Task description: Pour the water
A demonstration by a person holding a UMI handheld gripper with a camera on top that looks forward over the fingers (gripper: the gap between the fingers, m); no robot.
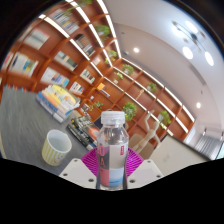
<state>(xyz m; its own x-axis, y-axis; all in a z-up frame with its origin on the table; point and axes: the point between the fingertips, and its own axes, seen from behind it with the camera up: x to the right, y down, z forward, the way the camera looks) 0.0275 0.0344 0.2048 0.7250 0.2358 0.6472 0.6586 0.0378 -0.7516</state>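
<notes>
Interior of a library or reading room. Tall wooden bookshelves [60,45] filled with rows of books line the left wall and recede toward the far end. Potted green plants [128,108] stand near the shelving at the far side. A white ceiling [165,25] with round recessed lights [187,52] spans the right. Grey carpeted floor [25,125] lies at the near left.

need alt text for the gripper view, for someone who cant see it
A clear water bottle with a white cap and a pink-and-blue label stands upright between the gripper fingers, which press on its sides. A white cup sits on the table beside it, with bookshelves beyond.
</notes>
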